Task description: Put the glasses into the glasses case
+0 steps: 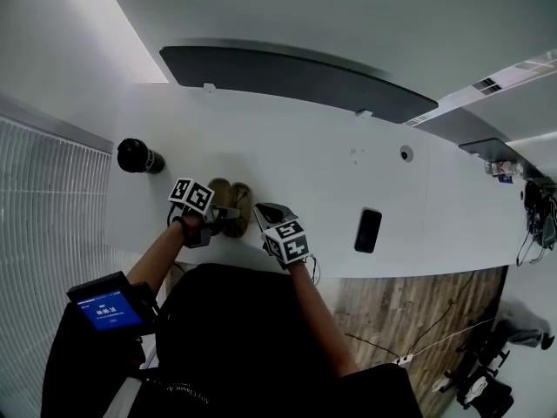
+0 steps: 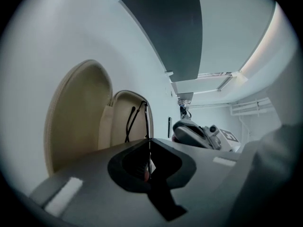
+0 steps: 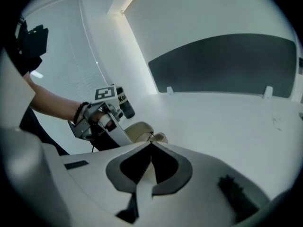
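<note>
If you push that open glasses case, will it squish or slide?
The glasses case is probably stiff: both open halves hold a rounded shell shape. It may slide easily, since it rests on a smooth white table. Lying open and flat, it seems unlikely to tip.

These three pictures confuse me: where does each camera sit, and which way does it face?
Head view: on the head, facing down; table, both forearms, left gripper, right gripper.
Left gripper view: on it, facing the case and glasses; own jaws.
Right gripper view: on it, facing the left hand; own jaws.
All share the case.
</note>
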A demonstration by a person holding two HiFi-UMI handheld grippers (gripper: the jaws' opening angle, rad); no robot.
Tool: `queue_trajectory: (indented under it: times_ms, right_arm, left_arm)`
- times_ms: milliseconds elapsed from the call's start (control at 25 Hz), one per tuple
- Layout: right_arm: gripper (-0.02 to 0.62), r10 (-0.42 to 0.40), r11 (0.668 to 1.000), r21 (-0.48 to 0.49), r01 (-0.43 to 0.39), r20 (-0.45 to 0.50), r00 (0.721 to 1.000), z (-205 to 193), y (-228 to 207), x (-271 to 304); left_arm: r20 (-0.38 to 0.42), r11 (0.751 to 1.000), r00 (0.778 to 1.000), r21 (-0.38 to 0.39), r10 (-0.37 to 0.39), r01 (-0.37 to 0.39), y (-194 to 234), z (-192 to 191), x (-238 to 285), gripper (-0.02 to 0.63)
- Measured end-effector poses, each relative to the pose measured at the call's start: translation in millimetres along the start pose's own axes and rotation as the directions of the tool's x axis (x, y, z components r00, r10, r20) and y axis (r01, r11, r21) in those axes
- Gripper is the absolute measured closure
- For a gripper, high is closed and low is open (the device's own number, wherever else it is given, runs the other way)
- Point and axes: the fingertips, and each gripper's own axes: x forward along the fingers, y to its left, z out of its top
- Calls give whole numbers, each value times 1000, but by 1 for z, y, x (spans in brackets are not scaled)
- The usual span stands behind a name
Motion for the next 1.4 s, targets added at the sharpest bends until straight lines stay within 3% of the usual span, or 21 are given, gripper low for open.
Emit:
queue_trajectory:
  times_ms: [200,400,640,800,960,1200,1320,1400]
  right_arm:
    - [586,-51,992,119,43,62,997,-15,0,-28]
    - [586,-53,991,129,47,44,998,-37,9,-47]
    - [586,-82,992,98,76,57,995,-33,10,-48]
    - [586,-76,995,71,72,52,996,-33,4,-42]
    - [584,-67,997,48,66,26,997,-41,2,-35]
    - [584,-47,998,48,47,-5,999,-43,14,-31]
    - [584,-47,998,51,47,-6,999,-39,15,-26]
    - [584,-47,998,49,47,-3,999,-35,15,-23]
  left_arm:
    - [-37,994,994,-7,107,-107,28,1,5,588]
    - [-14,987,987,-23,160,-161,28,-5,9,586]
    - [19,983,984,-37,179,-179,30,0,9,580]
    - [76,990,988,-63,132,-127,27,4,8,569]
    - [141,996,988,-74,62,-52,19,5,0,508]
    - [246,991,969,-132,8,25,4,-4,-31,482]
    - [234,991,972,-132,3,28,8,-3,-28,550]
    - [182,994,983,-112,30,-10,16,-3,-18,560]
